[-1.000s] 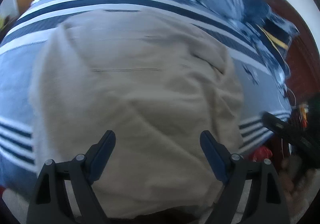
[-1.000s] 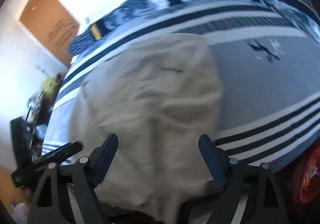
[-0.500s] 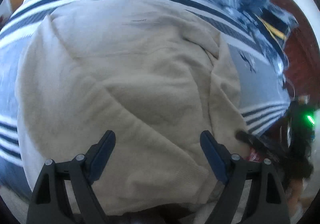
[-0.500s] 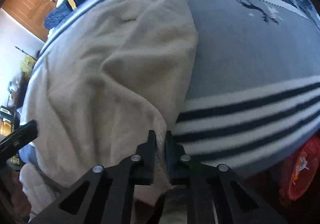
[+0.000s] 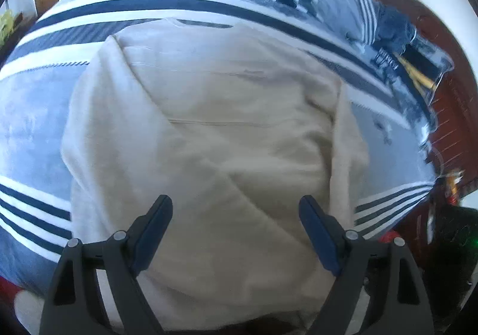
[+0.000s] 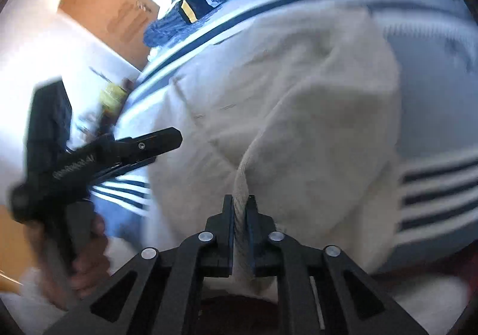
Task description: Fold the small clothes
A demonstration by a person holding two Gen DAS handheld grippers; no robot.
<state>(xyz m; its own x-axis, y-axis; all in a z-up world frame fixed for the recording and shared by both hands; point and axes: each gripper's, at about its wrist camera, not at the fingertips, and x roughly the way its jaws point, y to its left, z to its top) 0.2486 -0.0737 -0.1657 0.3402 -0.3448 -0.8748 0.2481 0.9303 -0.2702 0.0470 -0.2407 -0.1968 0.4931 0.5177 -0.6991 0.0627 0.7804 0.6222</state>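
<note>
We find the right gripper (image 6: 240, 209) angled down, its jaws eased slightly apart just now yet clamped on a ribbed hem of the beige garment (image 6: 298, 114), which rises in a taut ridge from the pads. The left gripper (image 5: 236, 215) tilts steeply down above the garment (image 5: 215, 132), jaws wide, nothing between them. In the right wrist view a hand (image 6: 86, 251) grips its handle at left. The garment lies spread on the striped blue bedcover (image 5: 35, 114). Beyond stands a wooden door (image 6: 110, 9)
</note>
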